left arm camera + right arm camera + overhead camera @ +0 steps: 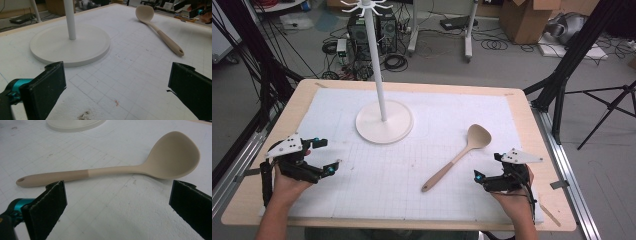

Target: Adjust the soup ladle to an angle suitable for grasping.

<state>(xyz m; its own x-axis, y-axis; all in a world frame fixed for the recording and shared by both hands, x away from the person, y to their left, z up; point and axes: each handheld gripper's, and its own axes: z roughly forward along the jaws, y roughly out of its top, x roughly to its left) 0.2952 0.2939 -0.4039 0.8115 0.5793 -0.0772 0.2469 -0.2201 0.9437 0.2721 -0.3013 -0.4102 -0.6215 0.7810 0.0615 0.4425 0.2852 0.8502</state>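
Spoon on mat (untouched), left gripper agape, right gripper agape beside it

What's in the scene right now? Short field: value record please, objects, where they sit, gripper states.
surface: white gridded mat on a wooden table
stand: white pole stand, round base on the mat, far centre
spoon: beige spoon flat on the mat, bowl away from the person, hole in handle end
left gripper: open, empty, near-left of mat
right gripper: open, empty, beside the spoon, not touching
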